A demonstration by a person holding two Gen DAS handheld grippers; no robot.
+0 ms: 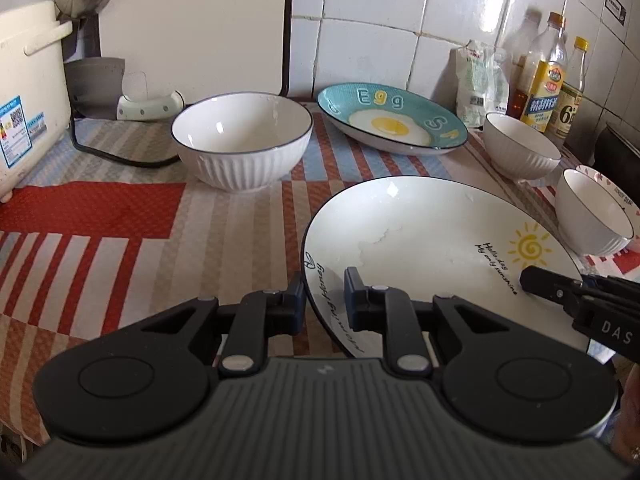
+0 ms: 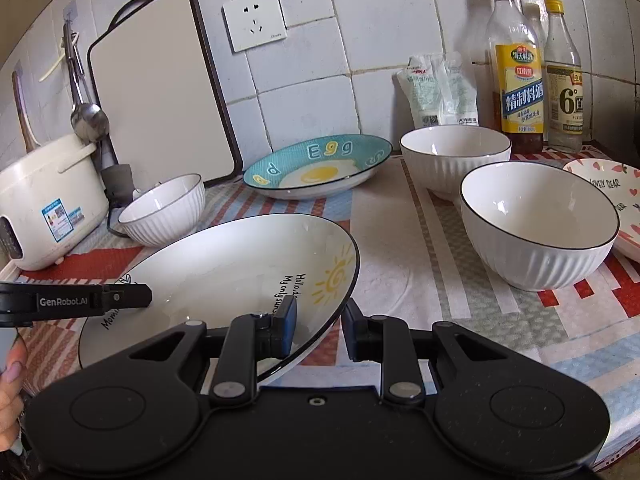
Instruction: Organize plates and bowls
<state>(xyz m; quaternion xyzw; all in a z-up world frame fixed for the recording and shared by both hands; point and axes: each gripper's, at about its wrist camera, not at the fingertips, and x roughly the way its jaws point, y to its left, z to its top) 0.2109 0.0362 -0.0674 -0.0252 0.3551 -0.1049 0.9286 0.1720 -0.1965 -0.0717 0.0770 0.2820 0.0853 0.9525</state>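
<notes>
White wall tiles back a kitchen counter covered by a striped cloth [image 2: 400, 216] in red, blue and beige. On it, in the right wrist view, the sun plate [image 2: 224, 272] sits low and centre, tipped so its right edge rides up. Both grippers are clamped on its rim: the left gripper [image 1: 325, 304] has one pad under the near-left edge and one inside, and the right gripper [image 2: 320, 324] pinches the edge beside the yellow sun, with the rim filling the narrow gap between its jaws.

From the sun plate, the egg plate [image 2: 320, 168] lies at twelve o'clock against the wall. A ribbed bowl [image 2: 164, 208] stands at ten o'clock near the rice cooker [image 2: 48, 200]. Two more bowls stand to the right, the far bowl [image 2: 454, 160] at one o'clock and the near bowl [image 2: 538, 224] at three o'clock, just beside a heart plate [image 2: 608, 196] partly cut off at the frame edge. Bottles [image 2: 520, 72] line the wall behind them.

The step in hand looks like carrying the sun plate to a stack, most likely onto the egg plate. Next it calls for keeping both grips firm, levelling the plate, clearing the bowls on either side, and lowering it centred before either gripper lets go.
</notes>
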